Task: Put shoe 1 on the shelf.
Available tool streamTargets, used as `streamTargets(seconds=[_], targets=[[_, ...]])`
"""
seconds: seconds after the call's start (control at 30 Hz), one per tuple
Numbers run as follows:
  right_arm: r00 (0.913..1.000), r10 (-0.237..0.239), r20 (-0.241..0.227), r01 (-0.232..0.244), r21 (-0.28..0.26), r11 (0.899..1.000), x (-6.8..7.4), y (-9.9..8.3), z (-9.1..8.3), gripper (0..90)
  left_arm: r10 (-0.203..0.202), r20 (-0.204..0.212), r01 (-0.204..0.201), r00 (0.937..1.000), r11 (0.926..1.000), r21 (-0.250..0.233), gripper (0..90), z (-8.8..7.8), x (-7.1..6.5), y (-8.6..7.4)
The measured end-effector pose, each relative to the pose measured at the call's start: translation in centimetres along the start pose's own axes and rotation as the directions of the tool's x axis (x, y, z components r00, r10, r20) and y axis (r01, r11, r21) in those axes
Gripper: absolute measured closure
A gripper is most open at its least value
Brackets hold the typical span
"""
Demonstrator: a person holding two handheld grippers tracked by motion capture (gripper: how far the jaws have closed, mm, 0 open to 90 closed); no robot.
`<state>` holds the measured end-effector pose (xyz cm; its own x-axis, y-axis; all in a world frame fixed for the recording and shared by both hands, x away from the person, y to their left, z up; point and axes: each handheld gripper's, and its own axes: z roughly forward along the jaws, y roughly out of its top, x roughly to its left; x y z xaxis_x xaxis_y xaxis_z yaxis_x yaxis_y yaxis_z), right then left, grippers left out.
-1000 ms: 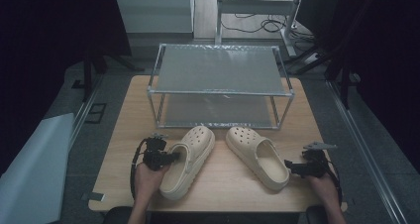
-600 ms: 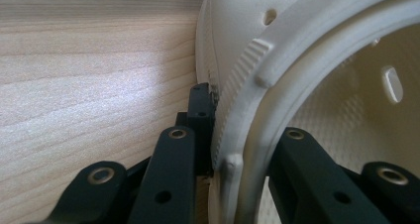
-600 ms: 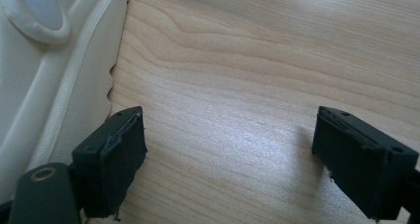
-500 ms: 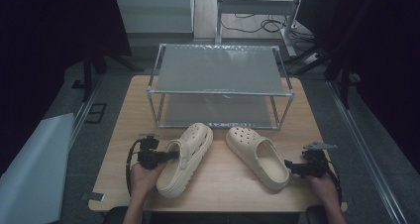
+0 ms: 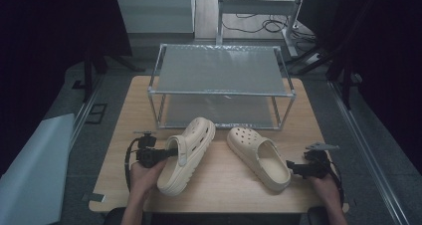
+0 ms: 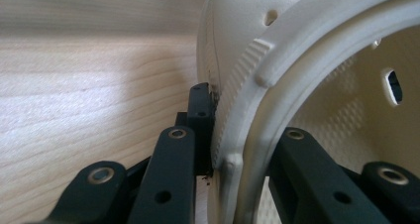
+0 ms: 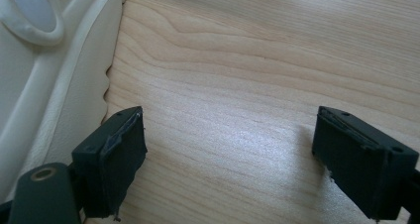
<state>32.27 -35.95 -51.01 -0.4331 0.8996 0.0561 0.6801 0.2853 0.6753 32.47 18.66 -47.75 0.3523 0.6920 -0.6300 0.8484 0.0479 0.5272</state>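
A: Left claw (image 5: 166,153) clamped on left clog's (image 5: 188,153) rim, clog tilted on bench (image 5: 219,185) before rack (image 5: 221,80) — lifting step?
B: Likely. Next: carry it to a shelf. Right claw (image 7: 230,154) apart — beside right clog (image 5: 259,158).

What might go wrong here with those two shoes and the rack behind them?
The left gripper pinches only the thin side wall of the left clog, so the clog may twist or slip if lifted. Its toe sits close to the rack and could bump the frame. The right gripper stands open beside the right clog and could nudge it.
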Motion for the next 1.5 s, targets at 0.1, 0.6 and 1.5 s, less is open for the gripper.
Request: streamTargets(seconds=[0.1,0.6,1.5], targets=[[1.0000,0.002,0.000,-0.002,-0.005,1.000,0.0,0.0,0.0,12.9,-0.007,0.020,0.007,0.9998,1.0000,-0.003,77.2,-0.2,-0.3,0.5],[0.9998,0.010,-0.019,-0.010,-0.016,1.000,-0.1,0.0,0.0,10.9,-0.026,0.115,0.029,0.9930,0.9993,-0.023,77.2,-2.1,-2.0,3.0],[0.9989,0.025,-0.040,-0.027,-0.036,0.999,-0.3,-0.1,0.0,0.0,-0.051,0.176,0.057,0.9831,0.9980,-0.027,76.9,-4.1,-5.3,8.2]])
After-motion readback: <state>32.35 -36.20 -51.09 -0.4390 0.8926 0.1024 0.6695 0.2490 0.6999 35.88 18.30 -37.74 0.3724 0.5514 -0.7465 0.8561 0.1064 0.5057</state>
